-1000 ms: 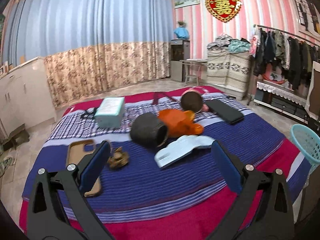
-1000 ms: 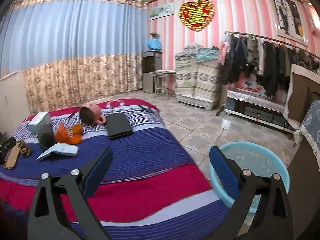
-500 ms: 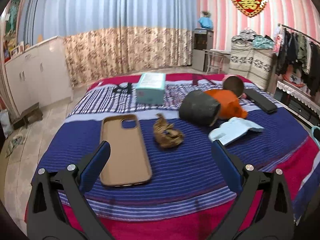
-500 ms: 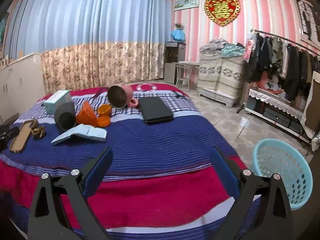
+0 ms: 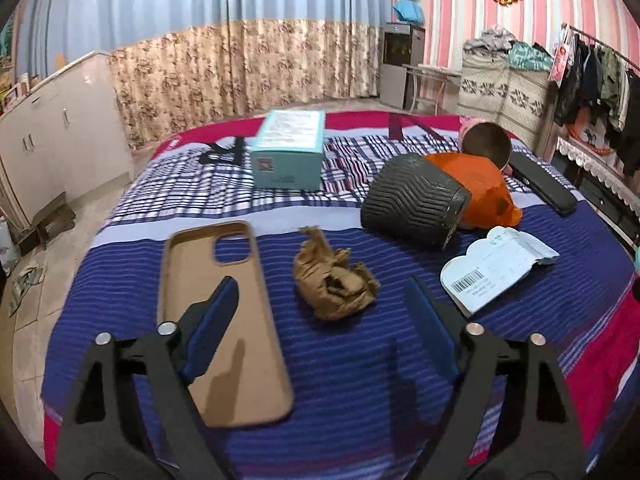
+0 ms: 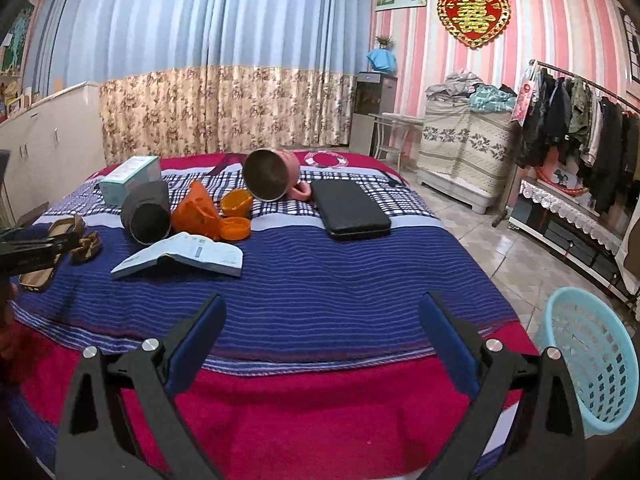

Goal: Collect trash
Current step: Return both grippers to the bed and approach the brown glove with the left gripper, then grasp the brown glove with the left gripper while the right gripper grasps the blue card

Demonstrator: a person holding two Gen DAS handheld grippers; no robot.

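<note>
A crumpled brown paper point(image 5: 334, 282) lies on the blue striped bedspread point(image 5: 352, 360), just ahead of my left gripper point(image 5: 320, 292). The jaws are closing, with the paper in line with the gap but no pad touching it. To its right lie a flattened white-and-teal packet point(image 5: 496, 264) and an orange plastic bag point(image 5: 480, 188). My right gripper point(image 6: 322, 304) hovers open over the bed's near edge with nothing between its fingers. A turquoise basket point(image 6: 588, 364) stands on the floor at the right. The left gripper's body point(image 6: 28, 248) shows at the left edge of the right wrist view.
A tan phone case point(image 5: 224, 312) lies under the left finger. A dark ribbed cup point(image 5: 412, 200), a teal box point(image 5: 290, 150), a pink mug point(image 6: 272, 174), orange lids point(image 6: 236, 216) and a black flat case point(image 6: 348, 210) lie on the bed. A clothes rack point(image 6: 580, 120) stands at the right.
The left gripper has swung left and come down close to the brown paper and phone case, and its jaws have narrowed. The right gripper's view has turned from the basket toward the bed.
</note>
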